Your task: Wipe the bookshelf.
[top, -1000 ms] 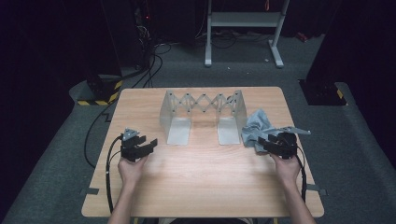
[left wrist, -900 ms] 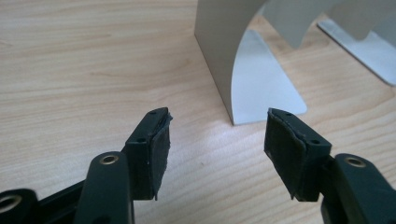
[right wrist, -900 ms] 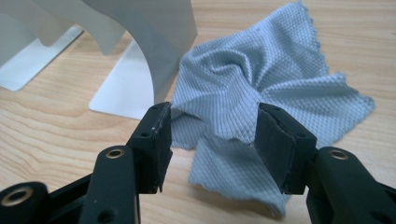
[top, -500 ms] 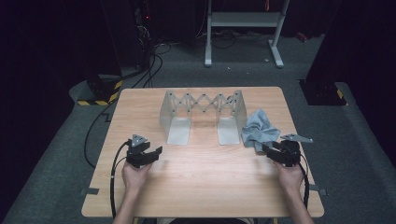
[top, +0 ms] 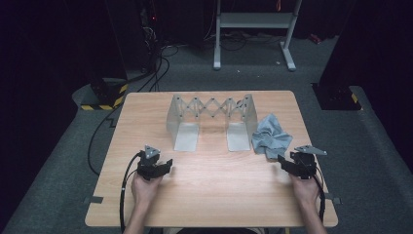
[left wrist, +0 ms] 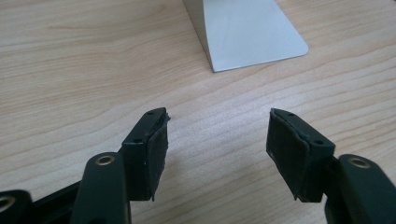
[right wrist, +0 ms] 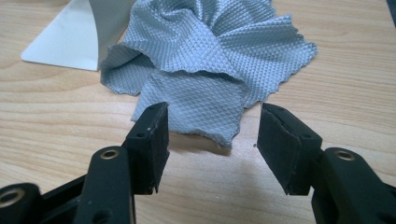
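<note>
A dim lab or studio: lone pale wooden table (top: 209, 195) on grey carpet (top: 370, 146), black cables (top: 156, 58), hazard-striped black base (top: 104, 97), white metal stand (top: 253, 22).

The left claw (left wrist: 217, 140) is seen from behind, its two black jaws spread wide with nothing between them, held low over the pale wooden table (left wrist: 84, 70). Ahead, a grey metal base plate (left wrist: 247, 32) lies flat on the wood.
</note>
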`<state>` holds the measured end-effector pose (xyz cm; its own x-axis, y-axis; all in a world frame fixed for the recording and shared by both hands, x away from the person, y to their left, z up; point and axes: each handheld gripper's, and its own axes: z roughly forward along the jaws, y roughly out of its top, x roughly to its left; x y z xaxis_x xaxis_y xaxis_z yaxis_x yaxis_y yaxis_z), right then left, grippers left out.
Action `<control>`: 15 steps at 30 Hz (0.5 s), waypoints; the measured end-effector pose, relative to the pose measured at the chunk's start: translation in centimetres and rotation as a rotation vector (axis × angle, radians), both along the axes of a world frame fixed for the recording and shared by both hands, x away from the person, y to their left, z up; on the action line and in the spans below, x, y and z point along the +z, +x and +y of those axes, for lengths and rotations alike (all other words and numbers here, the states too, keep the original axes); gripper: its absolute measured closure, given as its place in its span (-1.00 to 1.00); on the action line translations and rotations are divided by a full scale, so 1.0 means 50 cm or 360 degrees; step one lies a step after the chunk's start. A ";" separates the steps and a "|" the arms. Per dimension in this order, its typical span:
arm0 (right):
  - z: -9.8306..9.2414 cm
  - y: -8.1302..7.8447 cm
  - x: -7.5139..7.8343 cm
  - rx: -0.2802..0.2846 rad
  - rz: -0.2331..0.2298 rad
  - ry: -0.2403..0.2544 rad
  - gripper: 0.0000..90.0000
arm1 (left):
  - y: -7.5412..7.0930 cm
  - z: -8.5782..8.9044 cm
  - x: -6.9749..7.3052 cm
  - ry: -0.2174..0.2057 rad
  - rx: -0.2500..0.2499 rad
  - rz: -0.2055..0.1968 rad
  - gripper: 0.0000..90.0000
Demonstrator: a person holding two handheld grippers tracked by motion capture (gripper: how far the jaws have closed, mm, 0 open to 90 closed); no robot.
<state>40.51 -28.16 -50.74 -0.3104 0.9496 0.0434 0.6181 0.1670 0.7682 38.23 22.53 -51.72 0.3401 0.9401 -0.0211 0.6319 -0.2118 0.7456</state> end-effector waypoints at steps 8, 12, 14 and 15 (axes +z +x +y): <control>-0.006 -0.002 -0.015 -0.0027 0.0015 -0.0056 -0.02 | 0.003 -0.017 -0.011 0.0078 -0.0001 0.0006 -0.15; -0.004 -0.006 -0.015 -0.0034 0.0002 -0.0049 -0.02 | 0.002 -0.022 -0.011 0.0102 -0.0006 -0.0009 -0.15; -0.003 -0.004 -0.019 -0.0032 0.0009 -0.0052 -0.02 | 0.002 -0.024 -0.014 0.0112 -0.0004 -0.0007 -0.15; -0.002 -0.004 -0.021 -0.0033 0.0016 -0.0059 -0.02 | 0.002 -0.025 -0.016 0.0114 -0.0004 -0.0010 -0.15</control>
<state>40.32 -28.26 -51.78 -0.2906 0.9568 0.0108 0.6293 0.1826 0.7554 38.32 21.30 -52.50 0.3425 0.9383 0.0484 0.6265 -0.2664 0.7325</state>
